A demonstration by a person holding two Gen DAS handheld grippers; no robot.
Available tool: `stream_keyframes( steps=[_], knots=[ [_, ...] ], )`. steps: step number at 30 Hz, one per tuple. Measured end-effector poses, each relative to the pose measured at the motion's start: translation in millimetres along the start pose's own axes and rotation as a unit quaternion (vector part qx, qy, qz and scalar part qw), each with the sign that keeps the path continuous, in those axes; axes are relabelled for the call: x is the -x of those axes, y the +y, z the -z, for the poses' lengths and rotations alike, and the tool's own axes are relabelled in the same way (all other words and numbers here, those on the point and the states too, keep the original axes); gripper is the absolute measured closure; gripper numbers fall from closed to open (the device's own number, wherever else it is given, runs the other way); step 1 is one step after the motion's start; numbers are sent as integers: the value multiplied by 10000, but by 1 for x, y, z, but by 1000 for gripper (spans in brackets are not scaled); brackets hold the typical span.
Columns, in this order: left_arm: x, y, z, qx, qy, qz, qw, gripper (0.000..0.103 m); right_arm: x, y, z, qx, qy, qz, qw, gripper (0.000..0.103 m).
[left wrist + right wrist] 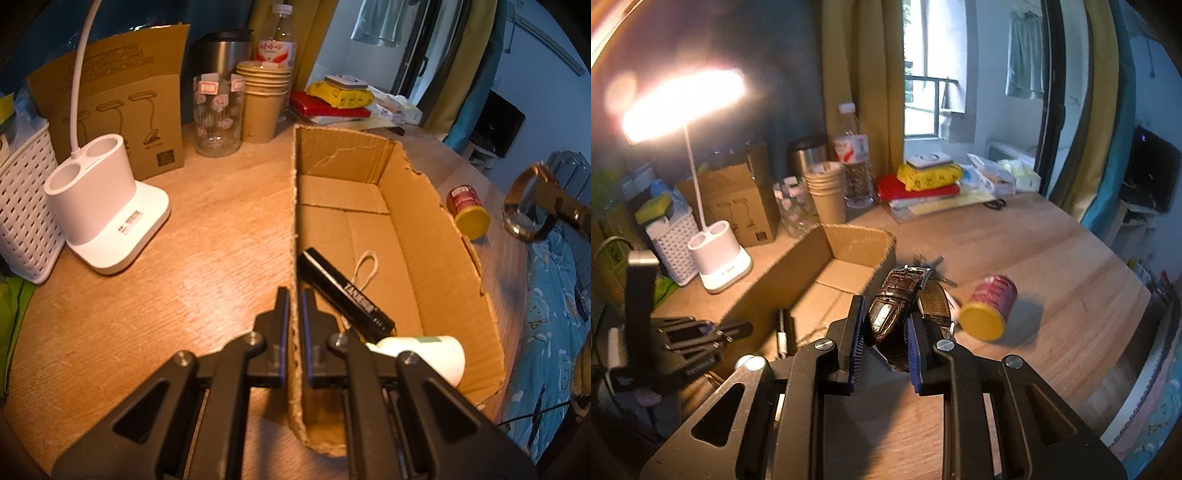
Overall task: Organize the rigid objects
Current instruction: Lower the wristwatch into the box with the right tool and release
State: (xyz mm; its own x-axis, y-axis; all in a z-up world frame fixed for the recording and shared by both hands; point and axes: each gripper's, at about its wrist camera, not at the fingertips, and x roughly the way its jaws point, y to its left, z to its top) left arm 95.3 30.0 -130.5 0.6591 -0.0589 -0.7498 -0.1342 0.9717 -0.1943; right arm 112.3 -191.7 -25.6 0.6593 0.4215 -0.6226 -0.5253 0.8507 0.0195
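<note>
The right gripper (882, 328) pinches a dark brown leather-strapped wristwatch (890, 310) at frame centre, above the table. The left gripper (294, 317) is clamped on the open cardboard box's (406, 206) near wall, steadying it. This looks like the carry step; next, the watch must cross leftward over the box rim and be released inside.
</note>
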Motion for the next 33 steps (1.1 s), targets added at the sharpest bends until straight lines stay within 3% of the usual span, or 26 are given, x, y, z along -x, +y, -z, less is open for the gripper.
stream_keyframes(
  steps=[15, 33],
  knots=[
    [0, 2, 0, 34, -10, 72, 10000, 97, -7, 42, -18, 339, -65, -540, 9979, 81],
    [0, 1, 0, 58, -1, 92, 9999, 97, -55, 63, 5, 139, 471, -1344, 9897, 81]
  ],
)
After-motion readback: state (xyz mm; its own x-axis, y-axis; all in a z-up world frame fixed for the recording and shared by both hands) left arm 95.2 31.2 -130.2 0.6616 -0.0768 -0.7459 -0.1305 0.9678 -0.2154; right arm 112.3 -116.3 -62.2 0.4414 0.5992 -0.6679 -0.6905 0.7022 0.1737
